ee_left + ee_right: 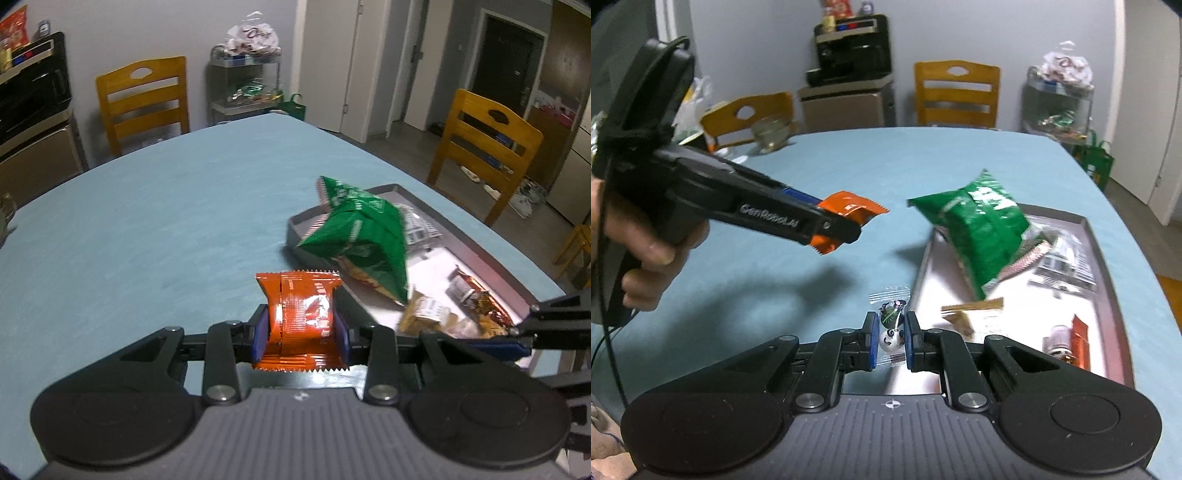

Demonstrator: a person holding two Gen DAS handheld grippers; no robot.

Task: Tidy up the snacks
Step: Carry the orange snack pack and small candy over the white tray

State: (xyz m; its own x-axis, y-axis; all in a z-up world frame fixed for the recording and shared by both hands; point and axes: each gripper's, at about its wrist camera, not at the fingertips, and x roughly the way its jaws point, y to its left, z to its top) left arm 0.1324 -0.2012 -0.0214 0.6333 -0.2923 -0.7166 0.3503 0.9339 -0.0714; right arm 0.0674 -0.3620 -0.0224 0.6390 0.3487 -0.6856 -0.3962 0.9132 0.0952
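My left gripper (301,328) is shut on an orange snack packet (301,306), held above the blue table; from the right wrist view the same gripper (836,229) shows side-on with the orange packet (849,206) sticking out of it. My right gripper (891,332) is shut on a small clear panda candy wrapper (892,325), just left of the grey tray (1108,266). A green chip bag (360,236) leans over the tray's far left corner, also the green bag (982,229). In the tray (491,258) lie several small snack packets.
Wooden chairs (144,99) (484,147) stand around the blue table (147,221). A wire cart with bags (245,74) is against the back wall. A glass jar (770,134) sits at the table's far edge. A person's hand (646,258) holds the left gripper.
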